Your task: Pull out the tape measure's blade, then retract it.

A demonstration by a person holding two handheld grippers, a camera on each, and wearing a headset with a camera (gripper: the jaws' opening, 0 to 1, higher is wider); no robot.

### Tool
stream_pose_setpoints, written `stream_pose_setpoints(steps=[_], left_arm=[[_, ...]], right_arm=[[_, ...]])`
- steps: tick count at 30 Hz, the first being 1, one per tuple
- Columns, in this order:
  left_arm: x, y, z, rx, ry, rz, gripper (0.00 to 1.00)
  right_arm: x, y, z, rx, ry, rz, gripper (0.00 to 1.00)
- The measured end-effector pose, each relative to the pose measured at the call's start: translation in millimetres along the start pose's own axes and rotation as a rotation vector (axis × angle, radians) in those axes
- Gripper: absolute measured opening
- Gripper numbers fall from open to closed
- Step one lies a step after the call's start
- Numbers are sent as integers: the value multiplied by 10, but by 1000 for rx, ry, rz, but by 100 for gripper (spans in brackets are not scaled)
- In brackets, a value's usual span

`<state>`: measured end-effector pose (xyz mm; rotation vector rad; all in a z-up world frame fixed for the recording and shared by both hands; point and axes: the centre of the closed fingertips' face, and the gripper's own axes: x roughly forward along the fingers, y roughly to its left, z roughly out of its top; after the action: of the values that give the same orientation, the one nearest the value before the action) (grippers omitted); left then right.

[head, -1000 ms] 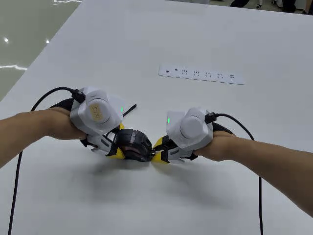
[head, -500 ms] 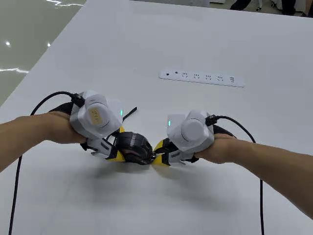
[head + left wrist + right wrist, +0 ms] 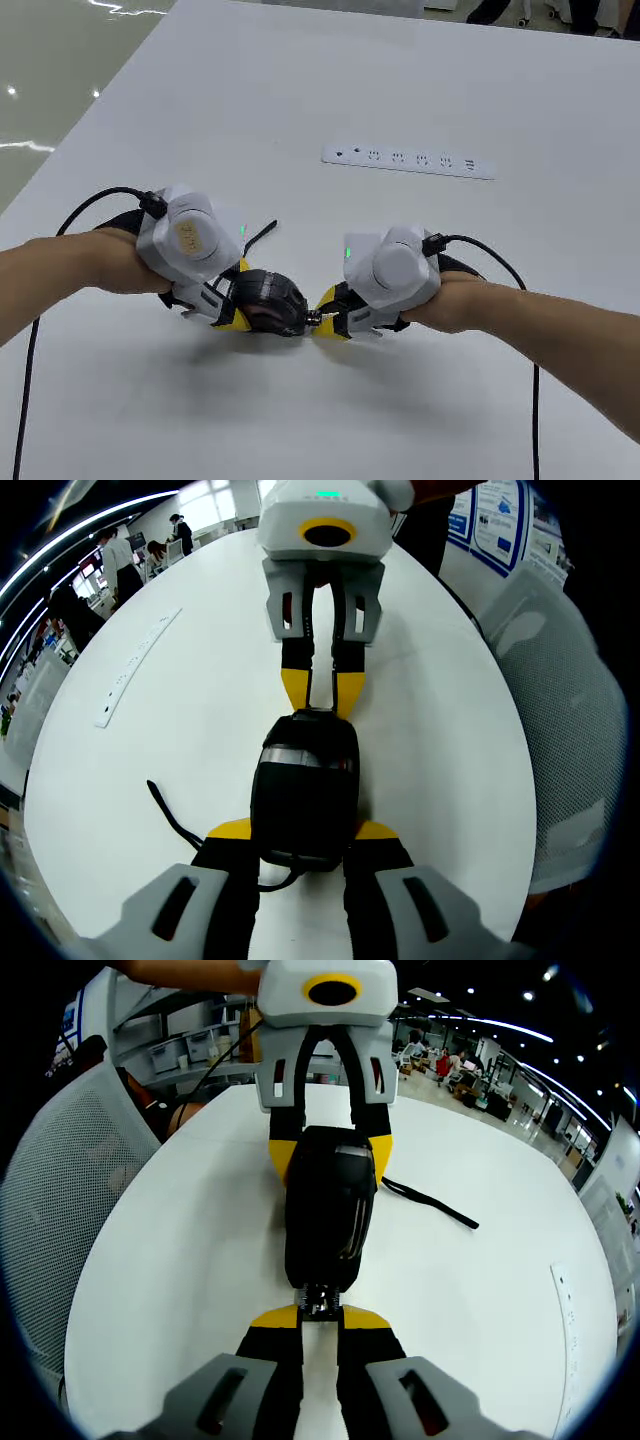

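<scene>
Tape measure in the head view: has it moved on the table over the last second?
No. Against the power strip, the tape measure keeps the same place below and left of it; the slight picture shift is the camera's.

black tape measure (image 3: 268, 301), on table, blade retracted

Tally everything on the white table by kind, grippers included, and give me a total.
Tape measure: 1, the black tape measure
Power strip: 1, the white power strip
Grippers: 2, the left gripper clamped on the case and the right gripper at the blade's end
Total: 4
</scene>
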<state>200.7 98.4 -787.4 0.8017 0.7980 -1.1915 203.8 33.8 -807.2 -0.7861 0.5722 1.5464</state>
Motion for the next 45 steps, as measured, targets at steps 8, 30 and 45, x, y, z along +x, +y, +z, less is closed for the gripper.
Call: stream_pose_setpoints(steps=[8,30,45], left_arm=[[-4,-1,3,0,-2,-1,27],[-1,13,-18,3,-2,-1,27],[-6,11,-29,3,-3,-2,27]], right_arm=[[-20,0,-16,-1,-3,4,10],[-64,12,-49,-6,-10,14,10],[-123,19,-87,-11,-10,12,10]])
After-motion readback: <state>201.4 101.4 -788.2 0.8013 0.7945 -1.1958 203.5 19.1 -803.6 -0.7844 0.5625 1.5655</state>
